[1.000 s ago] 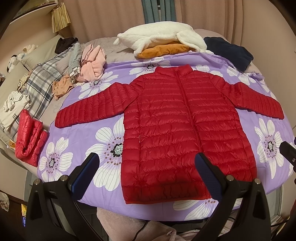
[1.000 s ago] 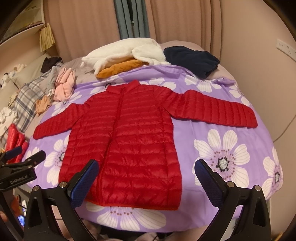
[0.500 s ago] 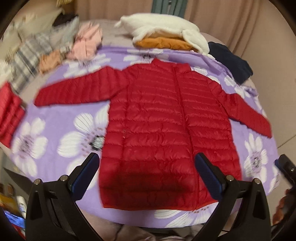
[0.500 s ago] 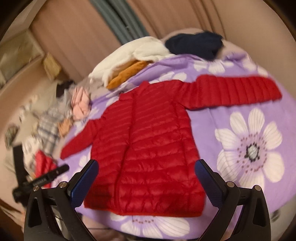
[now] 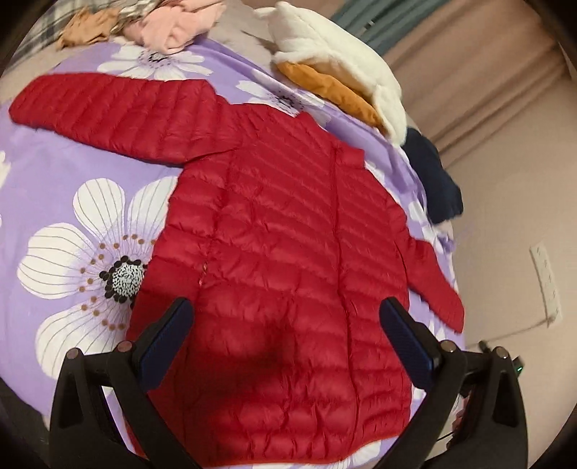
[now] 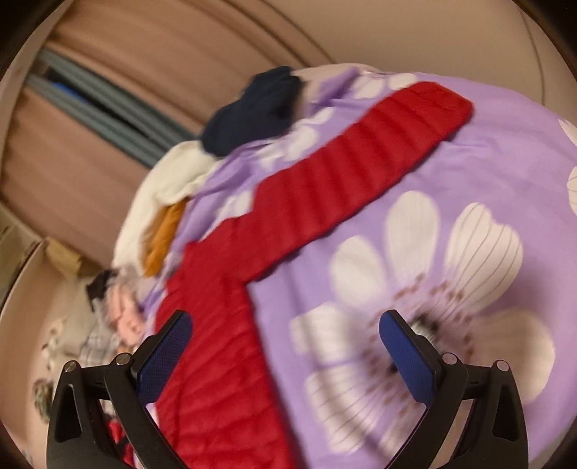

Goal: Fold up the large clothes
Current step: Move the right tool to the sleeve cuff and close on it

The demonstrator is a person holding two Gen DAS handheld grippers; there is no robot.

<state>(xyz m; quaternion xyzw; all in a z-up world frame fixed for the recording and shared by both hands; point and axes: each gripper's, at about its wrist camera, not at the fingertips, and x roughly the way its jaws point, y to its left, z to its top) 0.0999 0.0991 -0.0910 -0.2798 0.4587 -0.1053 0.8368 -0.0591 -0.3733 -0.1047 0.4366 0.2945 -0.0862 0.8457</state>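
- Purple flowered bedspread [image 5: 65, 169] fills both views.
- Red puffer jacket [image 5: 281, 252] lies flat on it, mid-frame, sleeves out.
- White fleece [image 5: 335, 61], orange garment [image 5: 328, 90], navy garment [image 5: 432, 173] piled upper right.
- Pink clothes [image 5: 176, 25] at top.
- Left gripper [image 5: 285, 321] wide apart, empty, over the hem.
- Right gripper [image 6: 285, 324] likewise, holding nothing.

left gripper [image 5: 285, 339] jaws spread wide, nothing between fingers. right gripper [image 6: 285, 342] same: wide apart, gap empty.
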